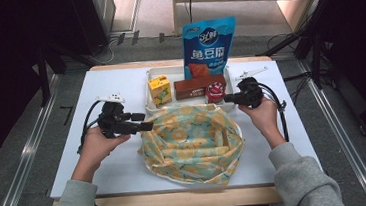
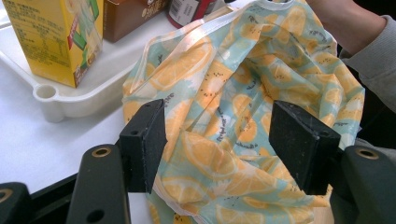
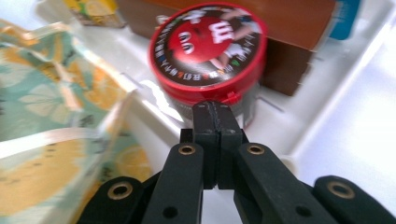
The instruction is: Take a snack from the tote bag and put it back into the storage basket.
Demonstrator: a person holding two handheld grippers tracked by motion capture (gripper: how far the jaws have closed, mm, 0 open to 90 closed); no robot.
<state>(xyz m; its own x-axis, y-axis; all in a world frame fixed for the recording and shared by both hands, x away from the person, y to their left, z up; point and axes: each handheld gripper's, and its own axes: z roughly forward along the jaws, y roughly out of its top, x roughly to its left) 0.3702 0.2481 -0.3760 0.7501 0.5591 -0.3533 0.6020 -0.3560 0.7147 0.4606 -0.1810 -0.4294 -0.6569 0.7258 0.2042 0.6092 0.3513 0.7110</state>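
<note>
The white tray lay beyond both sets of jaws and held four things: a yellow drink carton, a brown box lying on its side, a red-lidded candy tub and a tall blue snack pouch standing at the back. The lemon-print bag sat slumped on the table in front of the tray, its mouth gaping upward, with its far rim touching the tray's near wall; what it held could not be told.

The left gripper had its jaws spread wide at the bag's left edge. In the left gripper view the bag's cloth bulged between the two pads without being pinched, and the carton stood up and to the left of the jaws.

The right gripper had its jaws pressed fully together with nothing between them. In the right gripper view their joined tips sat just in front of the candy tub, at or very near its lid rim. The bag lay to the jaws' left and the brown box stood behind the tub.
</note>
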